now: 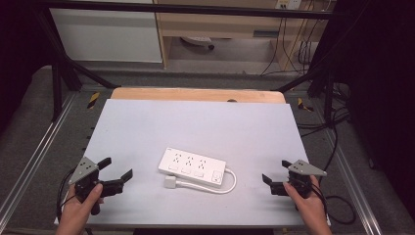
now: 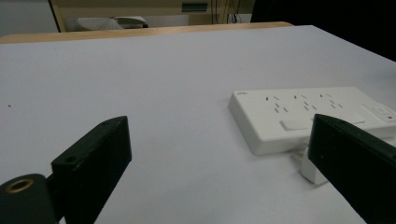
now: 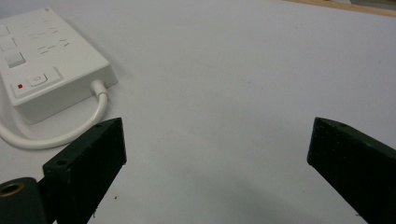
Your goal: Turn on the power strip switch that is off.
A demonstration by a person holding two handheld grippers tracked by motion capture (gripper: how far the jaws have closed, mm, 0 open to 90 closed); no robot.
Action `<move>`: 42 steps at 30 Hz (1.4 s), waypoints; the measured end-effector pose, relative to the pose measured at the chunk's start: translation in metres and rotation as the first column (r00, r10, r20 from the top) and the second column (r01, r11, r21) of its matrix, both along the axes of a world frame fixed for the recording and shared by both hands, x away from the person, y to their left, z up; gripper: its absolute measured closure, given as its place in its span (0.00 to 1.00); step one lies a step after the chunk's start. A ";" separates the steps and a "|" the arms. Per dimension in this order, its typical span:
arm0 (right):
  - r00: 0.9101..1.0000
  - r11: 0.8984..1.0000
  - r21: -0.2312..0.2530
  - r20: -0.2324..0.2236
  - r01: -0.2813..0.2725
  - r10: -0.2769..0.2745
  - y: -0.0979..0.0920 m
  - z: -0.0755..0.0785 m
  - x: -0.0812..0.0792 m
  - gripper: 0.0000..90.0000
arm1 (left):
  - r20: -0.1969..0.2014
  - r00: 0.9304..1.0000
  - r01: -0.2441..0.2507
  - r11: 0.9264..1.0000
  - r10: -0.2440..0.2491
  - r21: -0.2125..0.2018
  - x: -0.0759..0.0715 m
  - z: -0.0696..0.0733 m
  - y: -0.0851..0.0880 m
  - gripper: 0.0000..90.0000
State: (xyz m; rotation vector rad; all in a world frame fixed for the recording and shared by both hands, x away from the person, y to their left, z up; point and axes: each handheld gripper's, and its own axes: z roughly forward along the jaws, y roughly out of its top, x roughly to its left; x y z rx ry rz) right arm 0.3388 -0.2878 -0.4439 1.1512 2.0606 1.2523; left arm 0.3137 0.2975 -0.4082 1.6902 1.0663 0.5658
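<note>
Lying on counter: a white power strip (image 1: 192, 168) of smooth plastic, flat and rectangular, on the matte pale counter (image 1: 195, 122), near its front middle.
Cable: a round white cable (image 1: 226, 185) curls from the strip's right end to a small square plug (image 1: 169, 182) in front of it.
Left tool (image 1: 117, 171): black blocky jaws apart, nothing between them, well left of the strip.
Right tool (image 1: 275, 176): jaws apart, empty, well right of the strip.
Right gripper view: a small red mark (image 3: 19, 86) beside the switch.
Left gripper view: socket holes (image 2: 299, 102) in rows.
</note>
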 end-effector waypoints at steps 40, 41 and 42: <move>0.999 0.994 0.097 -0.008 0.054 -0.054 -0.002 0.023 -0.007 0.03 | -0.007 0.999 0.037 0.997 -0.036 0.070 0.001 -0.003 -0.009 0.07; 0.999 0.994 0.097 -0.008 0.054 -0.054 -0.002 0.023 -0.007 0.03 | -0.006 0.999 0.036 0.997 -0.036 0.069 0.001 -0.003 -0.009 0.07; 0.999 0.994 0.099 -0.009 0.052 -0.052 -0.001 0.023 -0.007 0.03 | -0.008 0.999 0.034 0.997 -0.034 0.068 0.001 -0.003 -0.009 0.07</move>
